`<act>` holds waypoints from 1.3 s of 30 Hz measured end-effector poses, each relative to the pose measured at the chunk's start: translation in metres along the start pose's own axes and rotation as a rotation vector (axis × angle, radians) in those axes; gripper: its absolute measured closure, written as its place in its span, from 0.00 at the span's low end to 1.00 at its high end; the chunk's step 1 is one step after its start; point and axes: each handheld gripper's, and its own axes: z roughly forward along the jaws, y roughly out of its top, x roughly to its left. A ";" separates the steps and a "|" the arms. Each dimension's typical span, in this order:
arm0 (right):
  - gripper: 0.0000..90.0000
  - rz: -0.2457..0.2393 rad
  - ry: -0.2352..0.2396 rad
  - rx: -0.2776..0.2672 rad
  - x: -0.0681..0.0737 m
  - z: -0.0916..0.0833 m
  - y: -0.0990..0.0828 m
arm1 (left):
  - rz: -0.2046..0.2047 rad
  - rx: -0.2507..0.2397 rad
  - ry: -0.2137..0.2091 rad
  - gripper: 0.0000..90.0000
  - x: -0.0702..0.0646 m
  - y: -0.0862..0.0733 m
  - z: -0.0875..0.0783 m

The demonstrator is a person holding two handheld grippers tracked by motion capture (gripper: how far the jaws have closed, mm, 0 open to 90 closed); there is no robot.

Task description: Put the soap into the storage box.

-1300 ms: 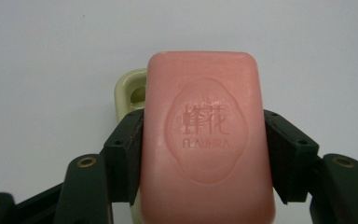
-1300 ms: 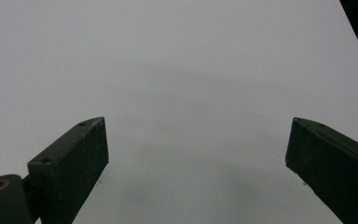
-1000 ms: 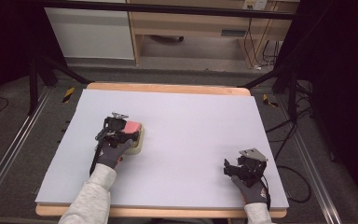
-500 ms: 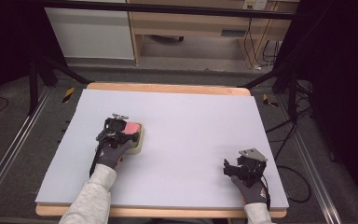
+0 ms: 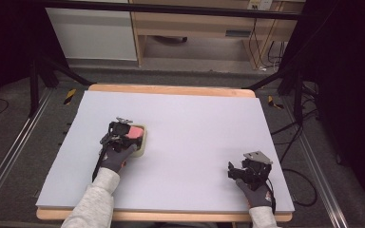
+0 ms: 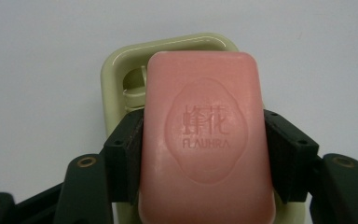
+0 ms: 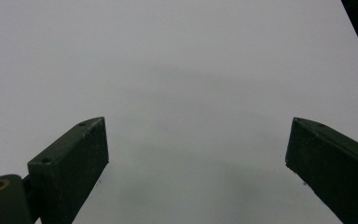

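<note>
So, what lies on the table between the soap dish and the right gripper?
Nothing: in the high view the stretch of white table between the soap dish and the right gripper is bare.

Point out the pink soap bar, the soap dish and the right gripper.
pink soap bar (image 6: 205,140): left gripper view, on its stamped face.
soap dish (image 6: 114,70): left gripper view, on its pale green rim.
right gripper (image 7: 196,168): right gripper view, midway between its fingertips.

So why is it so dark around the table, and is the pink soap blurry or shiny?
In the high view the lamps light the table while the room around it stays nearly black. In the left gripper view the pink soap looks sharp enough to read its stamped letters, with only a soft sheen; the soap dish rim carries a thin glare line. In the right gripper view faint, soft shadows lie on the board.
</note>
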 end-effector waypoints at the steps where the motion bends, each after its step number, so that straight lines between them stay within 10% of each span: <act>1: 0.07 0.000 0.000 0.000 0.000 0.000 0.000 | 0.000 0.001 0.001 0.42 0.000 0.000 0.000; 16: 0.07 0.000 0.001 0.001 0.000 0.000 0.000 | 0.002 -0.001 0.000 0.41 0.000 -0.001 0.003; 39: 0.06 0.014 -0.021 -0.014 -0.002 -0.002 0.000 | 0.088 -0.174 -0.071 0.27 0.006 -0.011 -0.042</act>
